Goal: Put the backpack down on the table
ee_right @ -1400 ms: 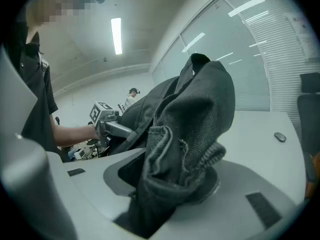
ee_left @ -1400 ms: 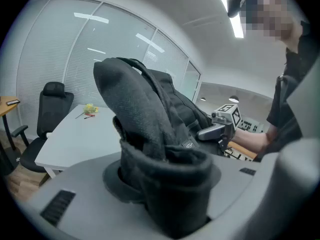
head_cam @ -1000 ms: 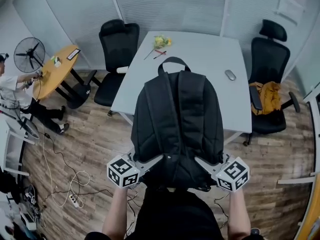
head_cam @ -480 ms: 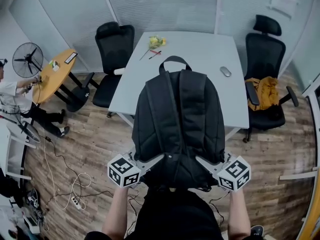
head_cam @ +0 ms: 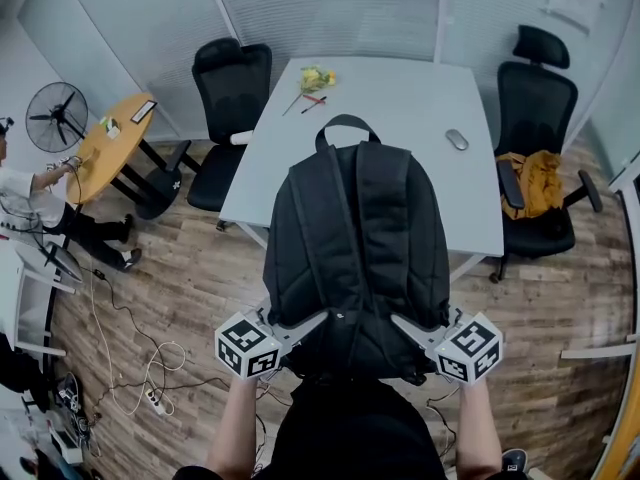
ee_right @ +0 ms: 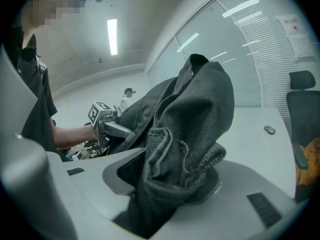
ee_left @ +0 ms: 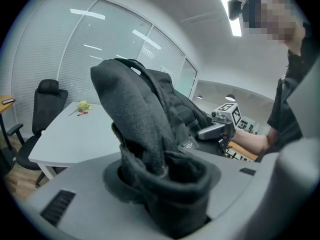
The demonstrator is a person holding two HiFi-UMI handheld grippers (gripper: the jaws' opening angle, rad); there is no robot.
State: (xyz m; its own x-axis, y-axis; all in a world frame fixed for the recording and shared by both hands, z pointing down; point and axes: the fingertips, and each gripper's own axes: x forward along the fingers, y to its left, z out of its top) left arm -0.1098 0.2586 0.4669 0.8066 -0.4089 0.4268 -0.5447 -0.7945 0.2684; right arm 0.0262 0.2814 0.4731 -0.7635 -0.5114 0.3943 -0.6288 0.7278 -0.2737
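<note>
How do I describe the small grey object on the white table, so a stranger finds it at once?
Find the big white table, then its right side, near the black chair with a yellow bag. The small grey oval there, probably a computer mouse, lies alone; the other small things, yellow and red, sit at the far left corner.

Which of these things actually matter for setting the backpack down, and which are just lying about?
Part of the job: backpack, gripped at its bottom by the left tool and right tool; white table.

Just lying about: computer mouse, yellow item, black chairs, orange bag, fan, round wooden table.
</note>
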